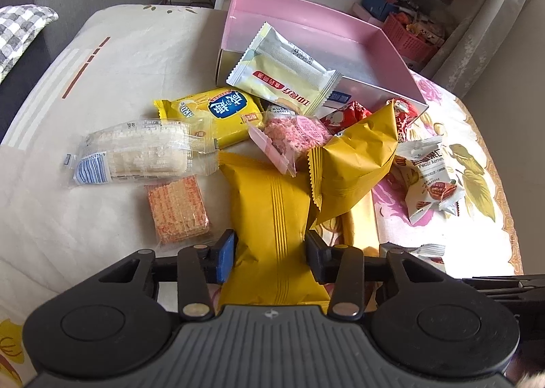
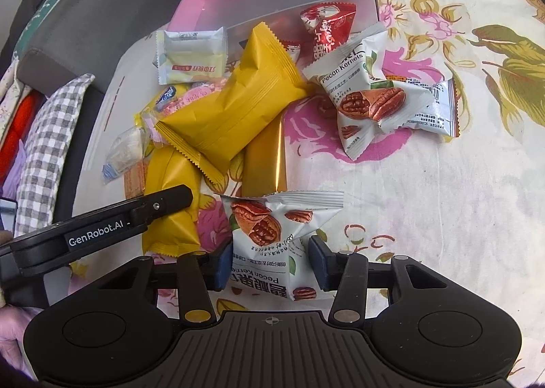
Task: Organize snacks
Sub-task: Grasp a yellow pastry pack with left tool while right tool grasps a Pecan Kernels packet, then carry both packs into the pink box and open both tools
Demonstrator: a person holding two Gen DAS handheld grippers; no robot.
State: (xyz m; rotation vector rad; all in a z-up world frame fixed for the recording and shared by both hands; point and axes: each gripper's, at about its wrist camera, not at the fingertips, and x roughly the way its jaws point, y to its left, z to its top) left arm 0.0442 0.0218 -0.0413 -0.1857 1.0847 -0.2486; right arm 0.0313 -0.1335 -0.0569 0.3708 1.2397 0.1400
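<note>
Little is sorted: the pink box (image 1: 391, 44) at the bed's far edge looks nearly empty, snacks heaped before it. The left tool (image 1: 270, 253) pinches a yellow packet (image 1: 269, 214); the right tool (image 2: 267, 263) pinches a pecan kernel packet (image 2: 269, 238).

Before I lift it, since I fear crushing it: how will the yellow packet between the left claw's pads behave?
The yellow packet looks puffed with air, so it is probably light and will give under the left claw. Its smooth wrapper may slip. Its free end will likely sag, perhaps nudging the second yellow packet resting on it.
</note>
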